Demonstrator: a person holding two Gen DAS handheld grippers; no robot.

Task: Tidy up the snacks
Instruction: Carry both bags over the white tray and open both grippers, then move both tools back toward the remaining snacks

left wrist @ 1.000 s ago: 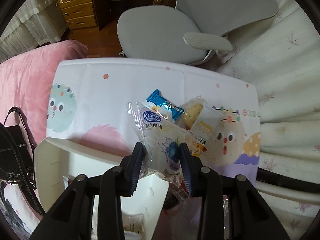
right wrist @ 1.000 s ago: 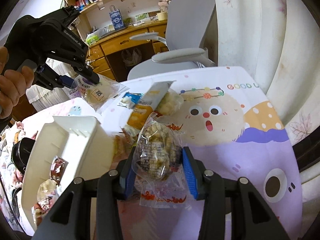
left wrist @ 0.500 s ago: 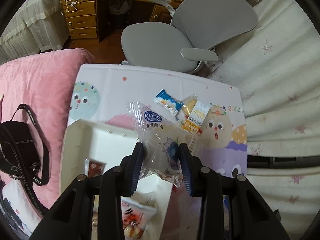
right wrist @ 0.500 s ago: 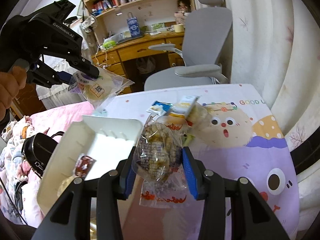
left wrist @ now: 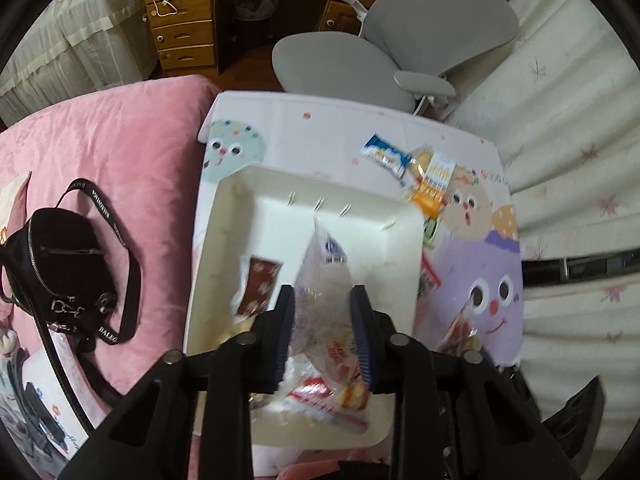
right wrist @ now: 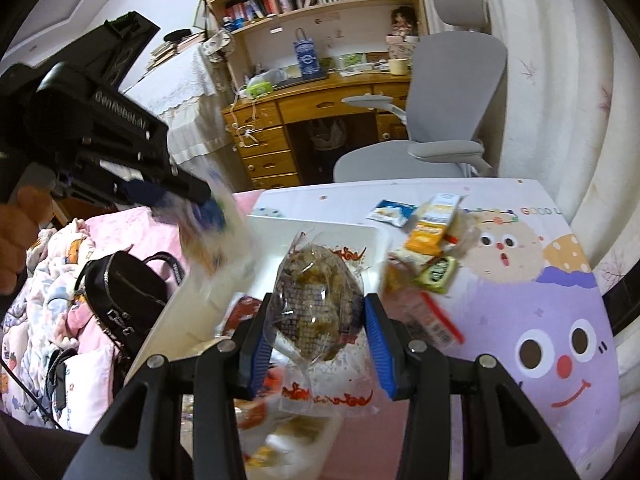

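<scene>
The left gripper (left wrist: 323,334) has its blue-padded fingers (left wrist: 285,320) pinching a clear plastic snack packet with a blue logo (left wrist: 325,276), which hangs above the middle of the white rectangular plastic bin (left wrist: 224,216). The bin already holds a dark red wrapped snack (left wrist: 258,286) on its left side and a red-and-white printed packet (left wrist: 320,394) at the near end (that one is blurred). The bin sits on the left half of a low table covered by a cartoon-printed cloth (left wrist: 492,272).

The right gripper (right wrist: 320,334) has its blue pads (right wrist: 376,336) closed on a clear bag of brown nutty snack pieces with red print (right wrist: 314,304), held over the near right part of the same bin.

On the cloth beyond the bin's far right corner lie a small blue-and-white wrapper (left wrist: 383,155), an orange-and-white carton-like packet (left wrist: 434,184) and, just beside the bin's right wall, a small green wrapped snack (right wrist: 436,272).

To the left of the table a black round handbag with a lettered strap (left wrist: 60,264) rests on a pink blanket (left wrist: 120,140). At the far side stands a grey office chair (left wrist: 384,40) before a wooden desk with drawers (left wrist: 184,28).
</scene>
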